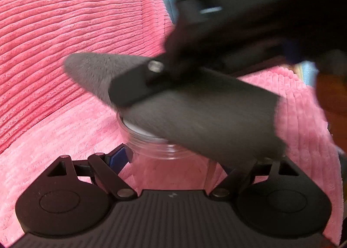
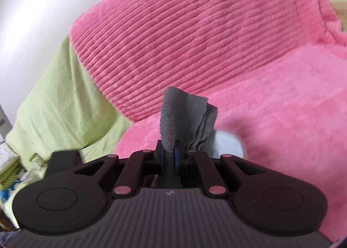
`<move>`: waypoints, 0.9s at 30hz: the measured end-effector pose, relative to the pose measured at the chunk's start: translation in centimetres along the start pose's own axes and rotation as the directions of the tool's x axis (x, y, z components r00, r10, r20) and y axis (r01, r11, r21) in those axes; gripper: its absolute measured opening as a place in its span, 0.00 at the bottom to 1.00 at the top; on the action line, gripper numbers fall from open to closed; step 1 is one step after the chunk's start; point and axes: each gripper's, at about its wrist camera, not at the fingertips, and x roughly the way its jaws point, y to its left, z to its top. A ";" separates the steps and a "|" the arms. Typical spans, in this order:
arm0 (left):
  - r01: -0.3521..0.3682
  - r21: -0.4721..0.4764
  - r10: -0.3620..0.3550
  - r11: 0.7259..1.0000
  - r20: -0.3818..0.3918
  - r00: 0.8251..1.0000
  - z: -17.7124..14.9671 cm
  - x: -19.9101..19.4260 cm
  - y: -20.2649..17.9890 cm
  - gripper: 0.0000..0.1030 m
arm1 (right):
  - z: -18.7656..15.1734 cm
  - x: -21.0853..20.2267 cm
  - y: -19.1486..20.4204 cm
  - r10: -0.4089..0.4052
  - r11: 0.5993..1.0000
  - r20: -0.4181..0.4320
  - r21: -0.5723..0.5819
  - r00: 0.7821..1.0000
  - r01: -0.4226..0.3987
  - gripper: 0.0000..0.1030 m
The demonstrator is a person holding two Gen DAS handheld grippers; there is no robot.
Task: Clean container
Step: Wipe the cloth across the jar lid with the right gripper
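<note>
Gripping, left hand-held gripper (image 1: 171, 159): closed around clear container (image 1: 169, 161), blue pads against its sides, as narrow as this grip goes.
Pinching, right hand-held gripper (image 2: 171, 157): jaws nearly together on grey cloth (image 2: 186, 115), cloth standing up between blue pads.
Writing: small pale mark on each gripper body, too small to read; no label seen on container.
Container look: transparent round jar, ridged threaded neck, white inside the rim, pink showing through its wall.
Container place: held above pink ribbed blanket (image 1: 65, 37), cloth draped over its mouth.
Left view only: right gripper from outside, blurred, cloth spread wide.
Right view only: green sheet (image 2: 60, 105), white wall (image 2: 32, 9), only a white sliver of container beside cloth.
</note>
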 end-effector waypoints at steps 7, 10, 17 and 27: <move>0.020 -0.010 -0.020 1.000 0.004 1.000 -0.3 -0.1 -0.1 0.82 | 0.6 -1.1 -1.1 -0.148 0.988 0.047 -0.026 0.988 0.149 0.06; 0.024 0.001 -0.024 1.000 0.005 1.000 -1.9 -2.0 -1.7 0.83 | -0.1 -2.7 -1.1 -0.133 0.991 0.034 -0.012 0.991 0.133 0.07; 0.016 0.011 -0.016 1.000 0.002 1.000 -3.2 -3.7 -3.2 0.83 | -1.1 -2.0 0.9 -0.024 1.000 -0.013 -0.014 1.000 0.024 0.07; 0.024 0.005 -0.024 1.000 0.003 1.000 -4.6 -5.9 -5.8 0.82 | 0.2 -1.0 0.0 -0.133 0.989 0.052 -0.061 0.990 0.136 0.06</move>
